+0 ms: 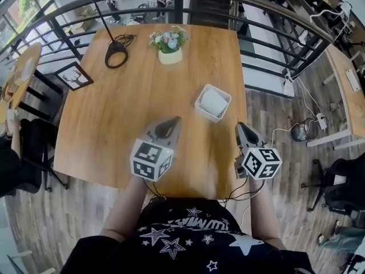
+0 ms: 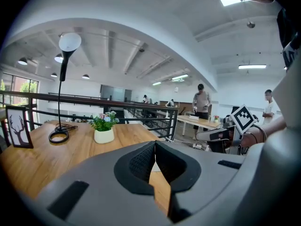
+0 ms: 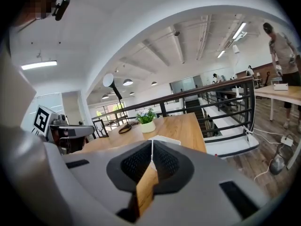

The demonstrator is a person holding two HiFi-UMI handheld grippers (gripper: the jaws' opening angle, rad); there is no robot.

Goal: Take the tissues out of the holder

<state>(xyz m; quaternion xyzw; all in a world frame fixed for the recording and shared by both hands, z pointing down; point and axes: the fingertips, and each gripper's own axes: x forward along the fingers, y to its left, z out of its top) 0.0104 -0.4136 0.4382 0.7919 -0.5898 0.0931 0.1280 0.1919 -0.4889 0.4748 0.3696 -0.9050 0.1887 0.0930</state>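
Worktop [image 1: 108, 130], one of each: picture frame [image 1: 74, 76], lamp base [image 1: 116, 55], flower pot [image 1: 170, 55] holding flowers. Left tongs [image 1: 175, 120] closed, empty. One white holder [image 1: 206, 114], right-centre of the worktop, tissues [image 1: 214, 101] inside. Right tongs [image 1: 240, 125] closed, empty.

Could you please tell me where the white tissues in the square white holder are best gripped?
Probably the top of the white tissue stack, straight down from above: the square white holder walls it in on every side and opens only upward. The left gripper and right gripper are shut, so one must open first.
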